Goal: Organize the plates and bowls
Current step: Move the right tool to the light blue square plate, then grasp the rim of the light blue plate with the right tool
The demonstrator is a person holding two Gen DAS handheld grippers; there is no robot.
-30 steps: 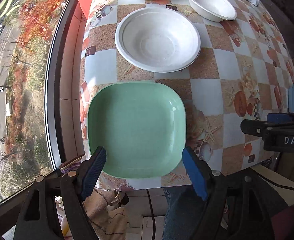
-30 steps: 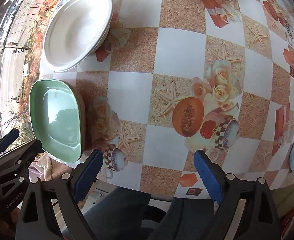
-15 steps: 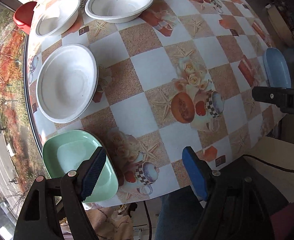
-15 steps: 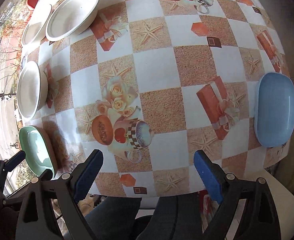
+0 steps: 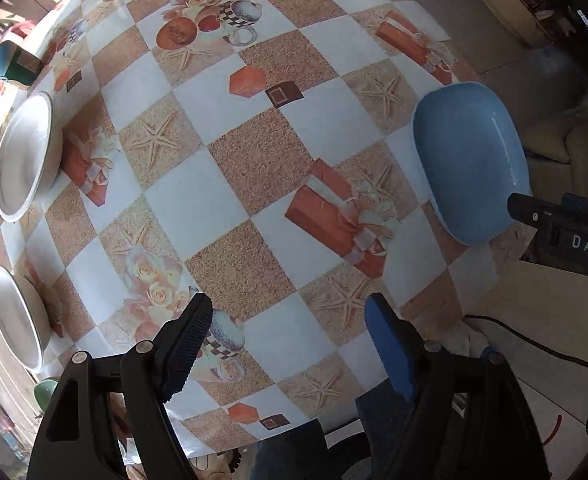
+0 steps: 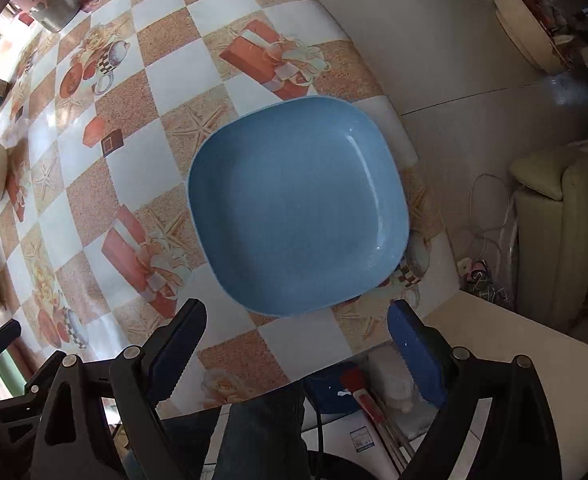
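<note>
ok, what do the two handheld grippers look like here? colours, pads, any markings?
Both are black plastic frames with silver pivot bolts and two fingers tipped by blue ribbed pads. The left gripper and right gripper look alike. In the left wrist view, the right gripper's body at the frame edge carries white letters "DAS". The person's legs below the table edge wear blue jeans.

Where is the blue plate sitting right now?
The blue plate lies flat near the table's right-hand corner, just ahead of the open right gripper in the right wrist view, with a printed gift box at its left.
</note>
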